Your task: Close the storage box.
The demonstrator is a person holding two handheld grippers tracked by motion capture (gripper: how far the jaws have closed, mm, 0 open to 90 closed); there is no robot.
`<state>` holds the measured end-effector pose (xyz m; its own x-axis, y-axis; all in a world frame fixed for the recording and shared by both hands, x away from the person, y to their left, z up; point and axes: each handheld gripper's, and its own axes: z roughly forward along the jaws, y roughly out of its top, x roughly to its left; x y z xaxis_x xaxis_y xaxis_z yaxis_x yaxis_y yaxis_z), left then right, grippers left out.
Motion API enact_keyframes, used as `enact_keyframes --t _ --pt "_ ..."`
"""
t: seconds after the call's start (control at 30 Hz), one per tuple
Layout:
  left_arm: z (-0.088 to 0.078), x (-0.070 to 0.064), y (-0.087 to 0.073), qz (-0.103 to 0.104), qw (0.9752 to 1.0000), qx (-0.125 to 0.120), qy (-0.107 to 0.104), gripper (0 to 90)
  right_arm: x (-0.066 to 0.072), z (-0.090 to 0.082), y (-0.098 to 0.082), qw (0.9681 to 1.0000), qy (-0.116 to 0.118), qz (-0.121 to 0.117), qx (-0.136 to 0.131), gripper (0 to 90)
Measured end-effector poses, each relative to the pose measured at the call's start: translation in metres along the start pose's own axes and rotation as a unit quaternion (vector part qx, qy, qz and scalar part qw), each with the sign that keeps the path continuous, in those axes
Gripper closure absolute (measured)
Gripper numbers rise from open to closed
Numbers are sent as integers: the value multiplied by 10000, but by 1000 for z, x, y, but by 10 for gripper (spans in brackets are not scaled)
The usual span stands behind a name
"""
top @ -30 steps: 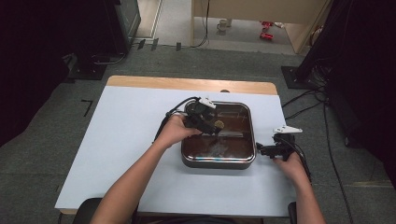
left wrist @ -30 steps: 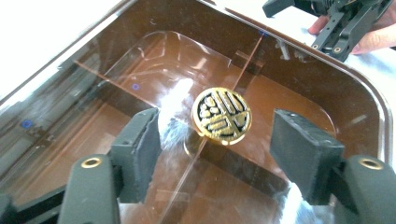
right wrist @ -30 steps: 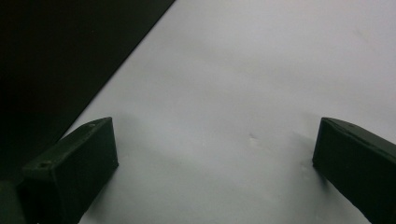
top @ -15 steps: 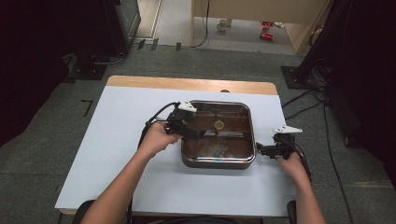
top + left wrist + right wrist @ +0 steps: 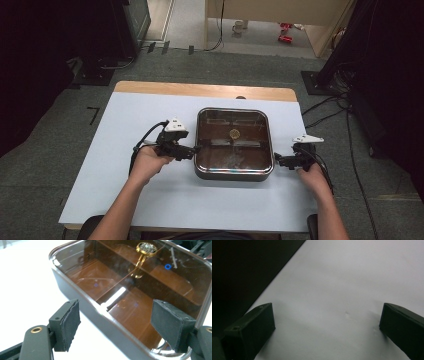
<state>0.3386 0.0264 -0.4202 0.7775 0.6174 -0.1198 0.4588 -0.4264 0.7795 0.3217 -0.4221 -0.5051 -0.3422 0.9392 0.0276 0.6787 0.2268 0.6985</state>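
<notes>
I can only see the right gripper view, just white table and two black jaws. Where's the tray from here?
Observer: In the high view the tray sits just to the left of your right gripper, with a small gap between them.
Child: Is anything inside it?
Observer: Yes, a small gold thing lies near the tray's middle, a bit to the far side.
Child: What's the other gripper doing?
Observer: The left gripper is at the tray's left wall, with one jaw outside and one over the inside. Its jaws have just been opening, and the pads stand clear of the wall.
</notes>
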Motion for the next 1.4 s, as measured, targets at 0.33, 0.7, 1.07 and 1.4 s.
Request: enact_keyframes --t 0.33,0.7,1.07,1.4 --pt "-14 8 -29 -6 9997 -76 211 237 0 0 0 10000 1 2 0 0" --pt "-16 18 -57 -167 9987 -45 477 227 0 0 0 10000 2 0 0 0" --pt "2 22 -76 -250 9963 602 553 232 0 0 0 10000 2 5 -1 0" --pt "11 20 -81 13 9956 629 699 214 0 0 0 10000 -1 -9 -1 0"
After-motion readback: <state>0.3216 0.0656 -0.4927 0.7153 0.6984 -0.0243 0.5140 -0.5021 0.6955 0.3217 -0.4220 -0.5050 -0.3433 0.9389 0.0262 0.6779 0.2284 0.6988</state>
